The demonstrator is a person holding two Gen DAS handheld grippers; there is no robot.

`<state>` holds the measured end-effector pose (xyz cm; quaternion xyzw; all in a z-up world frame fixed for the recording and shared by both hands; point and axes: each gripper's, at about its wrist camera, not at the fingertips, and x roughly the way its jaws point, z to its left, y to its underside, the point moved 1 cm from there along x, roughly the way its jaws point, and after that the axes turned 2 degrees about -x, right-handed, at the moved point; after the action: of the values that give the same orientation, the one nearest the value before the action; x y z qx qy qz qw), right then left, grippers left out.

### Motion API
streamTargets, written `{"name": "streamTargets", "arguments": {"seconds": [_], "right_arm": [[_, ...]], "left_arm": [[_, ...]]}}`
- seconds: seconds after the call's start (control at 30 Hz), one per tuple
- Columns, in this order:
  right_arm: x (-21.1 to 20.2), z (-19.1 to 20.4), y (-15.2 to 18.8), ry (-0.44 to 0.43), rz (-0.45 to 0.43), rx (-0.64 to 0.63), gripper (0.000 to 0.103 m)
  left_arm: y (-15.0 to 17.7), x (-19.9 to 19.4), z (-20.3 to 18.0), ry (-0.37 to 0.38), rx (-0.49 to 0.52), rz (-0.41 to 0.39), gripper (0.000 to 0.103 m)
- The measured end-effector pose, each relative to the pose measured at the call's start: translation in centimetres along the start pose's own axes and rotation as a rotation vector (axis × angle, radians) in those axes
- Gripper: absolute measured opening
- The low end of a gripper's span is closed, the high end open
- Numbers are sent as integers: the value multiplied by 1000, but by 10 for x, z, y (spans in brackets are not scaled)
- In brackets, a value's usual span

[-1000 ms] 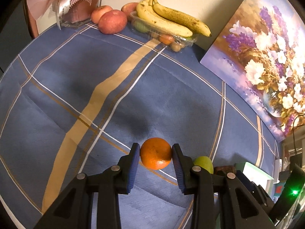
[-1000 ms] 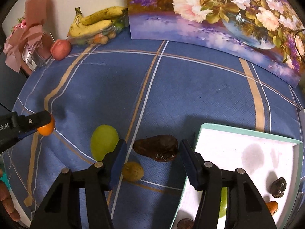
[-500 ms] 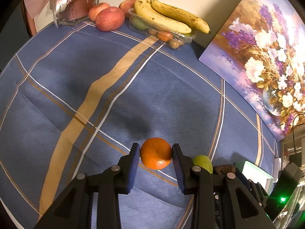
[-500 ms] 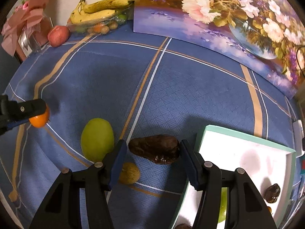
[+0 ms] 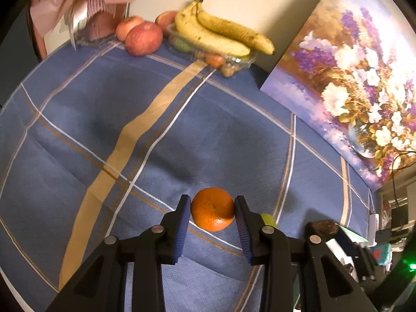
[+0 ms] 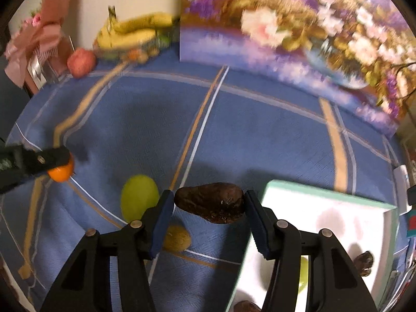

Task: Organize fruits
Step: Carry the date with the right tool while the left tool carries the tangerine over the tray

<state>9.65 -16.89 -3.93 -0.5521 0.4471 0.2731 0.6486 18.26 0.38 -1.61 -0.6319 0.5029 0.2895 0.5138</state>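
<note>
The worktop [image 5: 208, 130] wore a matt woven cloth, blue with tan and white stripes. The orange [image 5: 212, 208] had a dimpled, faintly glossy peel. The dark fruit [image 6: 211, 206] looked wrinkled and slightly shiny. Each tool had matt black plastic arms, small metal rivets and ribbed blue pads [image 6: 163, 223]. The tray [image 6: 335, 218] looked smooth and white inside.

Dim warm indoor light, soft shadows, fisheye-bent edges; right wrist view motion-blurred
</note>
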Motion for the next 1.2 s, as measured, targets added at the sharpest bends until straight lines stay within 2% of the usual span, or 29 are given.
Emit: {"name": "streamTargets", "arguments": {"seconds": [0.27, 0.63, 1.2], "right_arm": [[-57, -18, -13, 18, -83, 34, 57], [-86, -61, -4, 53, -119, 87, 57], [-108, -166, 23, 144, -115, 295, 57]], "left_arm": [[-5, -30, -19, 46, 48, -53, 37], [5, -54, -57, 107, 121, -100, 37], [47, -32, -136, 174, 287, -22, 37]]}}
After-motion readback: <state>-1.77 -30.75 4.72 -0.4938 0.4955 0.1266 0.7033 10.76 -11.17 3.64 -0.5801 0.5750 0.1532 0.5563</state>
